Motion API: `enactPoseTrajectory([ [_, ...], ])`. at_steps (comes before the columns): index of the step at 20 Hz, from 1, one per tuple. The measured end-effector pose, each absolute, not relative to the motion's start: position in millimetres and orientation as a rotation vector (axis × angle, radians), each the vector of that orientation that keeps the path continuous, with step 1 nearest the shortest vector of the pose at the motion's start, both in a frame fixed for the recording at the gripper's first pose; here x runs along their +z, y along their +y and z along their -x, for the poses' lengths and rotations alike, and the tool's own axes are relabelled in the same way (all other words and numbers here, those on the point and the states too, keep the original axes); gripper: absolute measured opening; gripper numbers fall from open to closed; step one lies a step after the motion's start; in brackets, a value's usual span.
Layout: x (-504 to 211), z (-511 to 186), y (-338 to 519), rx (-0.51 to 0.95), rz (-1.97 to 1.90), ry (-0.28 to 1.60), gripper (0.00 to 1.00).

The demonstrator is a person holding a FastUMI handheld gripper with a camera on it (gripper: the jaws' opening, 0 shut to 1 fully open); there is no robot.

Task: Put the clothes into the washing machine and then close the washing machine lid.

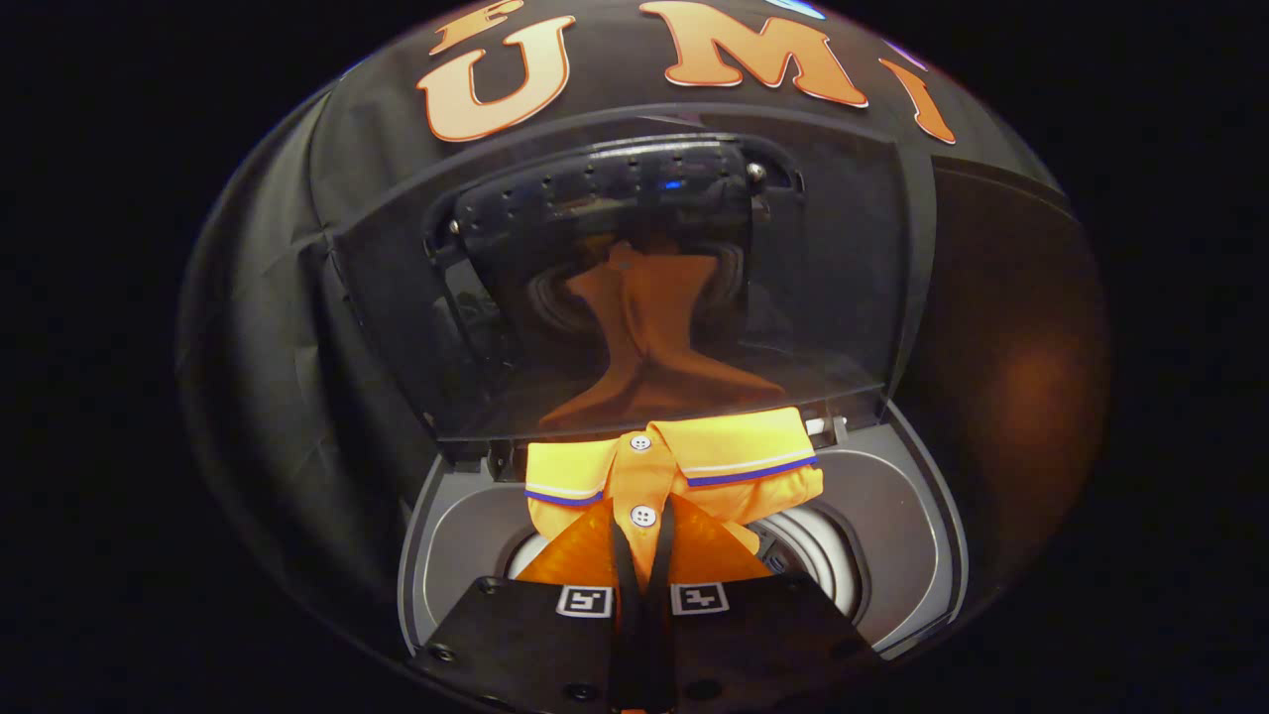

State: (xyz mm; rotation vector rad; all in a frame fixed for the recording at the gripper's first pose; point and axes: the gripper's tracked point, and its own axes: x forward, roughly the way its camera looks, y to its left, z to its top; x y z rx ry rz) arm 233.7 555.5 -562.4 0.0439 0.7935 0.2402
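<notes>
I hold the orange polo shirt (674, 466) over the open top of the washing machine (892, 535), its collar just beyond my fingers and its body bunched above the drum opening (823, 550). To do this well, I judge I should carry it a little further over the drum's middle and lower it before letting go, so no cloth drapes on the grey rim. The lid (644, 288) stands raised behind, mirroring the shirt. My hand-held gripper (644, 580) is nearly closed, both fingers pinching the fabric along the button placket.
</notes>
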Motion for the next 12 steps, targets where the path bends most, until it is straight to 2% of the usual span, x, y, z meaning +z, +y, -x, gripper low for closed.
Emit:
enactPoseTrajectory([
  [6, -590.9, -230.4, 551.4, 0.241, 0.002, 0.868, 0.08],
  [12, -637.1, -186.5, 528.8, 0.184, -0.026, 1.052, 0.08],
])
